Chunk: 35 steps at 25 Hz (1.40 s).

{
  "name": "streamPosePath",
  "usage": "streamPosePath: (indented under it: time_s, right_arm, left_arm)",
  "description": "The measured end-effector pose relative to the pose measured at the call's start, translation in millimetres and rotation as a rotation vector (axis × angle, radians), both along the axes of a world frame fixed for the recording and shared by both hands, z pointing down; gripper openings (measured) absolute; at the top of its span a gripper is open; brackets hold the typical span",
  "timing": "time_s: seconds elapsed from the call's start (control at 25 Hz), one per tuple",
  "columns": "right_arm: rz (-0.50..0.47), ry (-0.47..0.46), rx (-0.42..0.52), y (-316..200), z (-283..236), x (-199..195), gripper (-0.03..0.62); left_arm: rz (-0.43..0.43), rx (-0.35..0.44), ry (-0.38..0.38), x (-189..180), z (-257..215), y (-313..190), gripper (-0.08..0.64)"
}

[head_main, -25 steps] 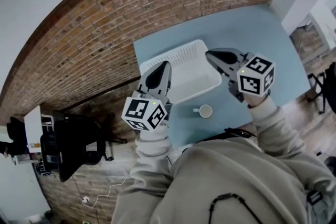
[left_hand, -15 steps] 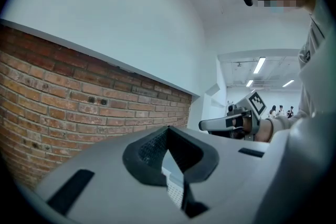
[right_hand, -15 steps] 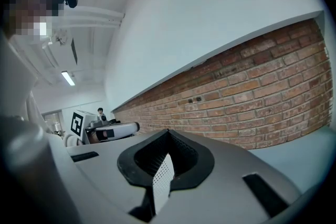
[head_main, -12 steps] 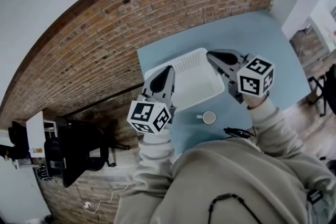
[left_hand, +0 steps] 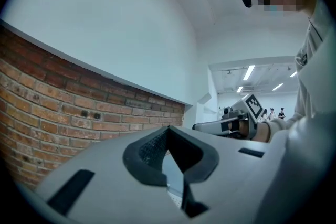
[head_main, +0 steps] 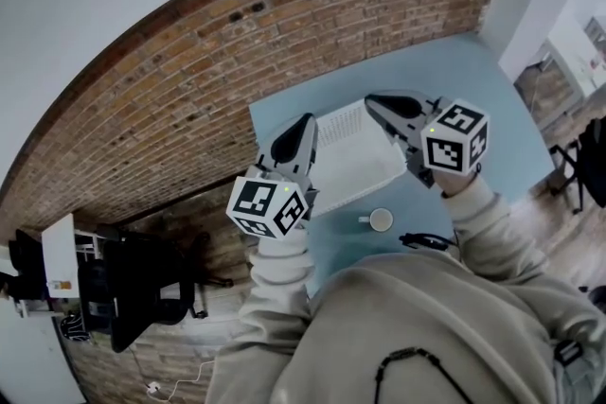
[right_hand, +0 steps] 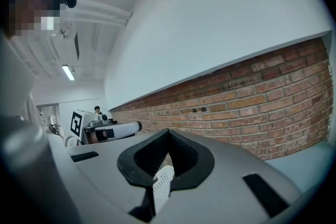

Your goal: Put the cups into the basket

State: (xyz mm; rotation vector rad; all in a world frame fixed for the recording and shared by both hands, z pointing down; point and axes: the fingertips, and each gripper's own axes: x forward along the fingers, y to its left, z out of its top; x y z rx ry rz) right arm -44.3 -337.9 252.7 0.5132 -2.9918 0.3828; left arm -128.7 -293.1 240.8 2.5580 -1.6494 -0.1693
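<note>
Left tool (head_main: 305, 122) is closed on the basket (head_main: 365, 167) at its left rim. Right tool (head_main: 372, 100) grips the opposite rim. The basket appears raised off the bench (head_main: 473, 80). The cup (head_main: 381, 220) stands outside it, nearer the person. Recommend holding both ends level.

Table (head_main: 469, 90): pale blue, flat rect. top; far edge runs along brick wall (head_main: 189, 99).
Cup (head_main: 380, 219): white, upright, sits straight on the top nr its near edge; handle sticks out to view's left.
Basket (head_main: 365, 156): white mesh, over far-left part of the top; can't tell if it rests on it.
Cup vs basket: apart, cup on the near side.
</note>
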Motion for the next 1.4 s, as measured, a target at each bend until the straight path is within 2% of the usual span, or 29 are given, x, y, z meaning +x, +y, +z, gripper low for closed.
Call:
streamPosePath:
  time_s: [0.16,0.48,0.68,1.04,1.4]
  right_arm:
    - [0.008,0.007,0.013,6,-4,-2,0.008]
    - [0.028,0.018,-0.001,11,4,3,0.008]
    - [0.034,0.039,-0.017,13,13,5,0.008]
    - [0.047,0.070,-0.079,18,43,15,0.008]
    - [0.054,0.103,-0.142,21,84,22,0.008]
  left_arm:
    - [0.022,0.040,0.010,-1,-10,5,-0.003]
    - [0.061,0.015,-0.004,8,1,11,-0.003]
    - [0.067,0.002,0.013,7,6,12,-0.003]
    - [0.101,-0.074,0.038,24,42,12,-0.003]
    - [0.095,-0.153,0.076,31,85,9,-0.003]
